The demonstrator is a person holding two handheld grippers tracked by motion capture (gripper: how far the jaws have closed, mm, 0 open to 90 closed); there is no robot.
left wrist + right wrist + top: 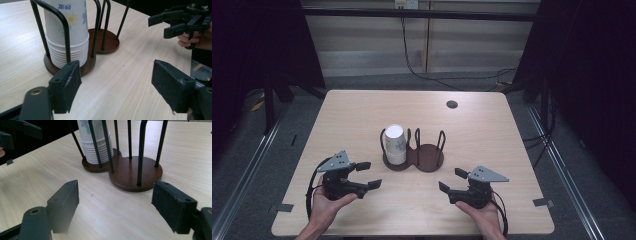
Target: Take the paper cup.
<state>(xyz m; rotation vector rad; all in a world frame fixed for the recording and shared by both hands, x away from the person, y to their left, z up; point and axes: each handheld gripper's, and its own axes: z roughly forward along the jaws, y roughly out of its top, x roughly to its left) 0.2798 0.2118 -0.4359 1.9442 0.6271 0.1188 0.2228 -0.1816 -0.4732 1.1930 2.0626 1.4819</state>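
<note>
The left gripper (368, 174) has its fingers (65, 85) spread, with only bare wood showing between them; they pinch nothing and touch nothing. The right gripper (451, 180) is the same: its fingers (63, 203) stand apart over the surface (347, 110), holding nothing. Each gripper sits in a person's hand, left hand (326, 205) and right hand (484, 214), both on the near side of the cup holder (413, 152), one to each side of it and well apart from it. The fingers of both grippers aim inward toward the holder.

The stack of paper cups (395, 144) stands in the holder's left compartment, upside down: the closed bottom of the top cup faces up and the nested rims sit low at the wooden base. Its long axis is upright, ringed by the black wire hoops. In the left gripper view the cups (67, 30) show a printed flower pattern, and the rims lie stacked just above the round brown base. The holder's right compartment (136, 173) is a round brown disc with wire uprights, joined to the left one.

The surface is a light wood tabletop with rounded corners and a dark round grommet (452, 104) beyond the holder, toward the far right. Around it lies grey floor, with black curtains at both sides and a pale wall with a trailing black cable (422, 75) behind.
</note>
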